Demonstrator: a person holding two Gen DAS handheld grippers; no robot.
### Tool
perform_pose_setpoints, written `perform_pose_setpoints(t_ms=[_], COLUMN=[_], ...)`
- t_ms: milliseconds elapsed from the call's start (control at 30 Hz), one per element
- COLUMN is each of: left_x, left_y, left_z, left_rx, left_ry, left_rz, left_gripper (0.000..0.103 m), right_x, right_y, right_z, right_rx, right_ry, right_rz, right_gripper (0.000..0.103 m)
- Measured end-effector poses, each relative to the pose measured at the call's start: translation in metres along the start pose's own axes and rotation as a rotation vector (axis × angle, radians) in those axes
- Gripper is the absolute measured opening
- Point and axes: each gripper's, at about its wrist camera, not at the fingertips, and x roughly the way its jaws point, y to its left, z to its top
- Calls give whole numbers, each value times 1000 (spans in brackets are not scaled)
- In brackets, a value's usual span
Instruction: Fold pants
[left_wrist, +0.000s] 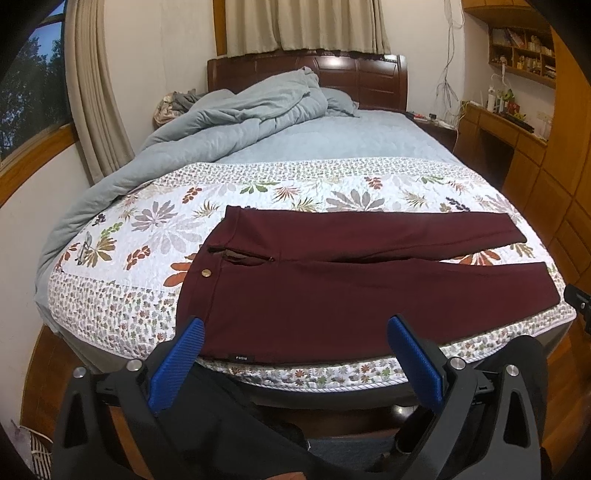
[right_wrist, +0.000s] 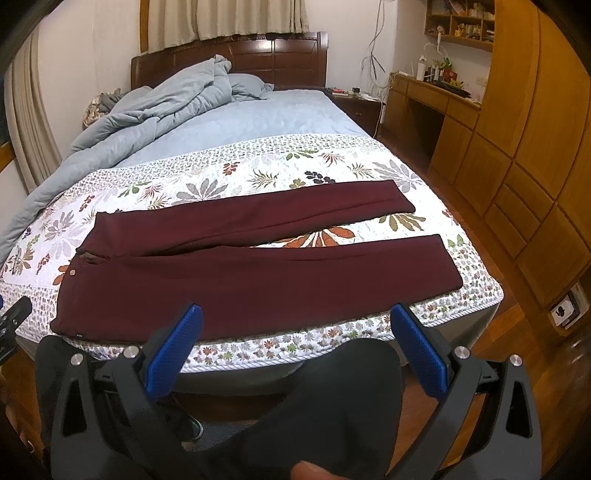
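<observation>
Hovering off the foot of the bed, both grippers empty. Left gripper: blue pads wide apart, nothing between them, held short of the near mattress edge, lined up w/ the waist end of the pants. Right gripper: pads likewise spread, nothing clamped, also short of the edge, roughly opposite the mid-leg area.

Pants are dark red/maroon, lying flat and unfolded across the floral quilt at the foot of the bed. Waist at the left, legs running to the right. Legs split in a narrow V; quilt shows in the gap toward the cuffs. Near leg runs close along the near quilt edge, far leg sits further up the bed. Brass button near the waistband, fly partly open beside it. Small dark label on the near waist corner, right by the quilt edge.

Behind the quilt: pale blue sheet, blue duvet bunched along the left side up to the dark wood headboard. Curtains above the headboard. Wood desk and cabinets on the right wall.

Dark trouser knee of the person shows low between the right gripper's fingers. Bit of the other gripper visible at each view's edge, detail too small to tell.
</observation>
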Motion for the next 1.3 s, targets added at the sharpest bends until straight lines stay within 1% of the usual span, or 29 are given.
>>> perform_pose_setpoints(t_ms=[67, 100, 133, 167, 200, 233, 267, 300, 333, 367, 400, 433, 533, 600, 633, 700, 767, 800, 900, 967, 1000, 1033, 1067, 1133, 1167, 1200, 1233, 1267, 1300], left_x=[9, 15, 26, 37, 46, 59, 68, 76, 87, 99, 111, 130, 180, 198, 207, 225, 238, 244, 258, 263, 264, 265, 267, 269, 270, 271, 270, 270, 270], left_y=[3, 5, 9, 14, 18, 28, 36, 46, 61, 77, 96, 126, 199, 226, 234, 241, 241, 242, 243, 237, 233, 231, 231, 232, 234, 239, 242, 243, 242], left_z=[1, 0, -2, -3, -3, -1, 1, 2, 5, 7, 9, 10, 1, -6, -11, -20, -31, -35, -47, -47, -47, -46, -44, -45, -46, -47, -46, -48, -49], left_rx=[10, 15, 31, 51, 68, 95, 123, 149, 159, 144, 103, 17, -264, -351, -376, -406, -410, -414, -447, -441, -430, -410, -392, -397, -402, -415, -421, -425, -423], left_ry=[14, 19, 24, 42, 66, 110, 134, 161, 209, 261, 312, 383, 526, 531, 530, 562, 595, 611, 656, 663, 670, 683, 689, 692, 692, 691, 692, 689, 683], left_rz=[10, -6, -86, -182, -249, -328, -373, -402, -433, -448, -458, -477, -456, -456, -448, -433, -370, -355, -369, -395, -408, -390, -370, -372, -377, -389, -392, -396, -403], left_gripper=[100, 100, 100, 100, 100, 100, 100, 100, 100, 100, 100, 100, 99, 99, 99, 99, 99, 99, 99, 92, 72, 53, 49, 35, 32, 30, 26, 25, 24], right_x=[8, 10, 7, 1, -3, -4, 4, 15, 27, 38, 48, 56, 80, 96, 103, 113, 118, 120, 125, 131, 134, 138, 141, 146, 147, 150, 156, 162, 168], right_y=[2, 3, 2, 1, 0, -1, -3, -5, -10, -16, -24, -32, -46, -52, -55, -61, -65, -68, -74, -81, -87, -96, -110, -162, -180, -213, -240, -266, -291], right_z=[4, 6, 10, 14, 17, 20, 24, 29, 34, 37, 39, 39, 34, 29, 24, 19, 16, 15, 14, 14, 14, 14, 15, 16, 16, 14, 12, 8, 2], right_rx=[-8, -8, -9, -16, -32, -56, -84, -89, -84, -67, -36, -14, 19, 43, 58, 83, 95, 101, 109, 117, 132, 152, 186, 323, 365, 438, 499, 564, 626], right_ry=[5, -9, -55, -129, -201, -266, -276, -227, -178, -138, -108, -89, -38, 7, 30, 65, 76, 80, 90, 106, 118, 134, 153, 162, 160, 168, 187, 199, 211], right_rz=[5, 17, 38, 58, 61, 58, 46, 36, 43, 64, 89, 97, 93, 104, 117, 131, 120, 114, 100, 99, 111, 123, 142, 189, 186, 178, 184, 189, 181], right_gripper=[101, 101, 101, 101, 101, 101, 101, 101, 101, 101, 101, 101, 101, 101, 101, 101, 101, 101, 101, 101, 101, 101, 100, 99, 88, 72, 36, 21, 23])
